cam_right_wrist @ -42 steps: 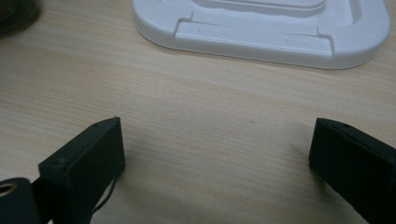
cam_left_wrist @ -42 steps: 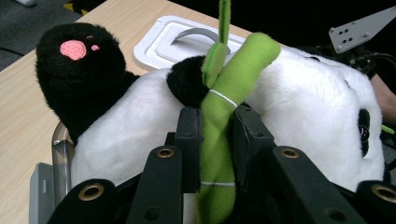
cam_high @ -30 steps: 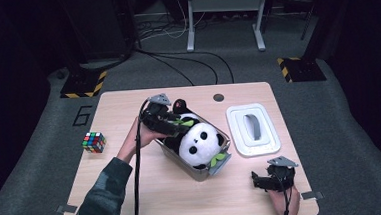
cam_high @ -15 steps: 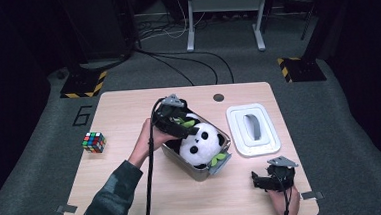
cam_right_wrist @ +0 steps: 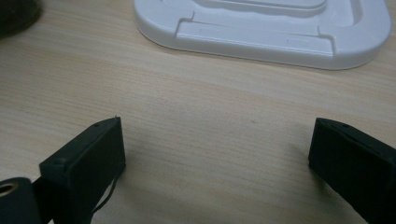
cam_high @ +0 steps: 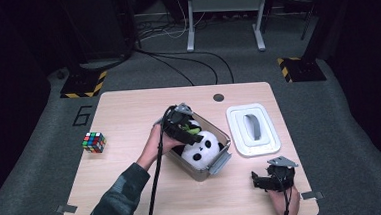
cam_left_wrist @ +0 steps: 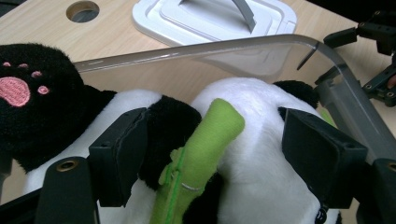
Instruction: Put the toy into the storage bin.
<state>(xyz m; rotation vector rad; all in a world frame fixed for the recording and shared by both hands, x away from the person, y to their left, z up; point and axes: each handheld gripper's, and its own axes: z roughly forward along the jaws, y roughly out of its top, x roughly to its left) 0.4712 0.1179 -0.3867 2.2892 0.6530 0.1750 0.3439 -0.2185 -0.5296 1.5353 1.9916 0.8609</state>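
- Nearest to us, the right gripper [cam_high: 273, 178] is sitting low over bare table [cam_high: 128, 111] at the near right edge, jaws spread wide with nothing between them. It's parked just near of the white lid [cam_high: 253, 129], so if we're swinging it in carelessly we're probably shoving that lid farther away.
- Middle of the table, the panda plush [cam_left_wrist: 261, 154] is lying stuffed inside the clear bin [cam_high: 220, 158], head at the near-right end. It's bulging over the rim, which we're guessing means trouble for getting the lid seated later.
- The left gripper [cam_left_wrist: 210, 163] is reaching into the bin from the left, and its jaws have just been opening then easing back a touch. They're standing apart on either side of the green bamboo stalk [cam_left_wrist: 205, 149] and the plush's dark arm, not pinching yet as far as we can tell.
- Risk here: we're closing on just the floppy stalk or loose fur, and the toy is slipping or only half moving.
- The right jaw is also sitting right by the bin wall, so we're risking catching the plastic and dragging the whole bin.
- Far left, the puzzle cube [cam_high: 94, 142] is well clear, no worry there.
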